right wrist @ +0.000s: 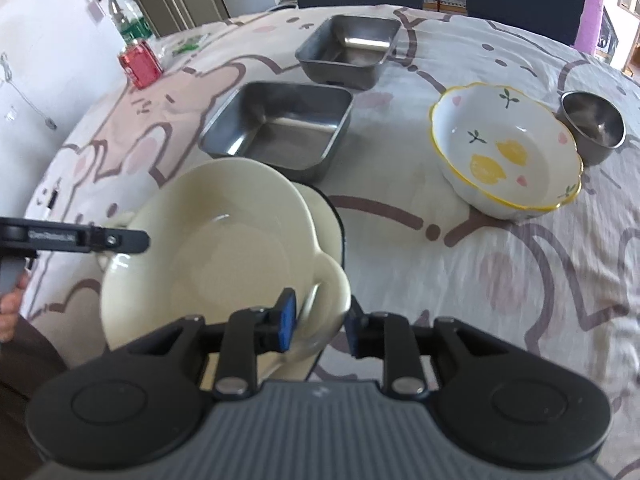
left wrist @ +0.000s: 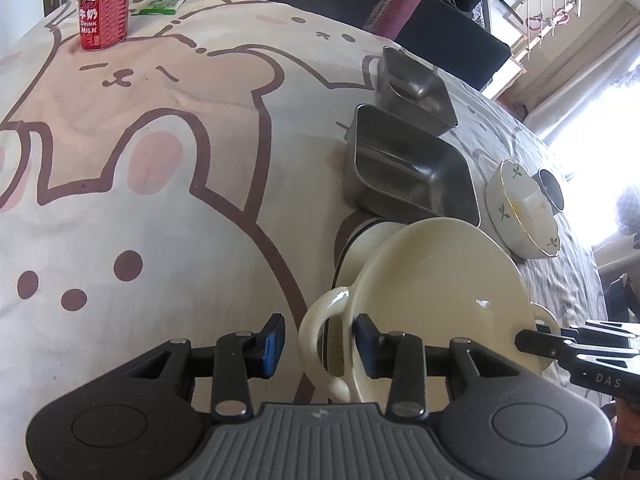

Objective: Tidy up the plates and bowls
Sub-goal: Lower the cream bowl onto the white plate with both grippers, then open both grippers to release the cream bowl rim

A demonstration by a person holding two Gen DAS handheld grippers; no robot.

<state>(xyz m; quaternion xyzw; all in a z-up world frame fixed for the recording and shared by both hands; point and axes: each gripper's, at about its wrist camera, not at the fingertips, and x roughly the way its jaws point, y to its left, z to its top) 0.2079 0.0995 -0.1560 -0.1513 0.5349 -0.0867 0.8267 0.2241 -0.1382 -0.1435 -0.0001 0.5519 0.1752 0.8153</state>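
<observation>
Left gripper [left wrist: 320, 344]: we see its blue pads set apart on either side of the near loop handle of the cream bowl, with gaps showing, so nothing is clamped.
Right gripper [right wrist: 320, 326]: our other tongs are likewise apart around the opposite handle, one pad inside the loop, one outside; whether a pad touches we cannot tell.
Cream two-handled bowl [right wrist: 208, 248]: it sits on a white plate with a dark rim [right wrist: 332, 220], nearest us on the cartoon-bear tablecloth [left wrist: 140, 200].
Near steel tray [right wrist: 280, 128]: square, just behind the cream bowl.
Lemon-print bowl [right wrist: 508, 152]: to the right of that tray, apart from it, with a wavy yellow edge.
Small steel bowl [right wrist: 594, 124]: just beside the lemon-print bowl.
Far steel tray [right wrist: 348, 50]: behind the near one.
Red milk can [left wrist: 104, 14]: upright at the far left.
</observation>
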